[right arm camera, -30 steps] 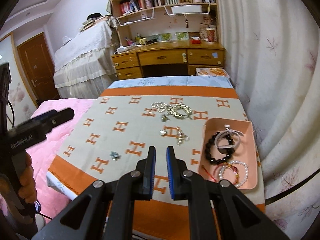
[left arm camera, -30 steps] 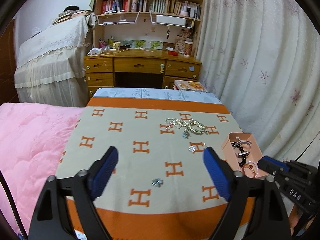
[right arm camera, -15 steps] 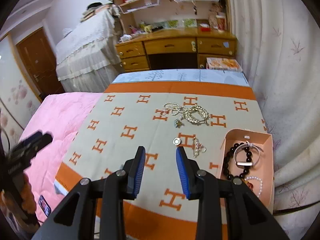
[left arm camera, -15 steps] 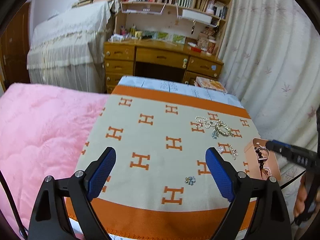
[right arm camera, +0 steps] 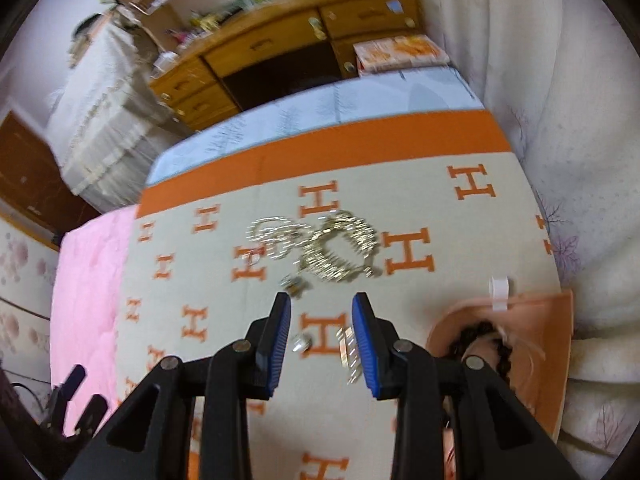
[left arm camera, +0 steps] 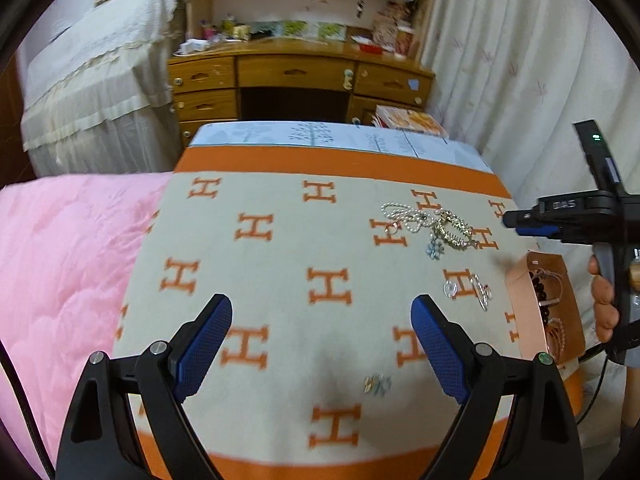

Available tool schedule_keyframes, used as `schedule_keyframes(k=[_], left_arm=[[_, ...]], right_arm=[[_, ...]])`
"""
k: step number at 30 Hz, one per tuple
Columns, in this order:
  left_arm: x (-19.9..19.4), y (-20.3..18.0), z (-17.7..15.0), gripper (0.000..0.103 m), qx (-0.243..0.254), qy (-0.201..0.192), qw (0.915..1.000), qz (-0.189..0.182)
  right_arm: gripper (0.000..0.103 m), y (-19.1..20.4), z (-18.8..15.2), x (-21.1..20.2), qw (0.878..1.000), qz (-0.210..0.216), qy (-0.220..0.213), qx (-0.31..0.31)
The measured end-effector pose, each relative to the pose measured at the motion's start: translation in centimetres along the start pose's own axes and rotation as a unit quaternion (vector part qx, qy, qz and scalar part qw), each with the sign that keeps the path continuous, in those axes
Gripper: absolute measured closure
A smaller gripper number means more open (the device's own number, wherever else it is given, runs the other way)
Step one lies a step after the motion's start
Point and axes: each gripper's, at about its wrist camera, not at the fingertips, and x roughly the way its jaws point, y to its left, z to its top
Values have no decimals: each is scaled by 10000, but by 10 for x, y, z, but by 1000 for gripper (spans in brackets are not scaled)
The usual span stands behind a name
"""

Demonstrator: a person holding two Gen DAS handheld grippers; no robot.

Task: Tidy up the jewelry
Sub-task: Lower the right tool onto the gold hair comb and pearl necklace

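Jewelry lies on a beige cloth with orange H marks (left arm camera: 280,264). A pearl necklace (left arm camera: 404,216) and a gold hair clip (left arm camera: 452,230) lie tangled at the far right; they also show in the right wrist view (right arm camera: 320,244). A small silver piece (left arm camera: 450,289) and a crystal clip (left arm camera: 482,294) lie before a pink tray (left arm camera: 524,316) that holds bracelets. A small flower brooch (left arm camera: 377,383) lies between the fingers of my open left gripper (left arm camera: 322,344). My right gripper (right arm camera: 322,332) is open, low over the silver piece (right arm camera: 301,345) and crystal clip (right arm camera: 348,354).
A pink quilt (left arm camera: 60,264) lies left of the cloth. A wooden desk (left arm camera: 296,76) with shelves stands behind the table. White curtains (left arm camera: 520,60) hang at the right. The pink tray (right arm camera: 556,360) sits at the table's right edge.
My right gripper has opened wider and dropped forward toward the silver piece and crystal clip. My left gripper has moved lower and closer to the cloth, over the flower brooch.
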Motion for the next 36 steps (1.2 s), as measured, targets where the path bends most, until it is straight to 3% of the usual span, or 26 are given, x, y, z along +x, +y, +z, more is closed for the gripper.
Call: schedule_keyframes(k=[8,20,23,28,36], left_arm=[[68,-42,54,13,479,388,9981,74],[116,-70,73,13,695,708,9950,131],[121,-68,77,13,657,742,9950,150],[130,-64,83,13,588,809,9948,204],[142,-53,86,13,326,953,9949,96]], right_arm=[[71,-31,28,61,9971,-111,563,498],[71,-8,38,82,9965,-512,654,-91],[71,1,40,76,9976,-267,606,-201],[71,6,45,80,9967,267,758,149],[71,0,53,105,9894,429,951,1009]])
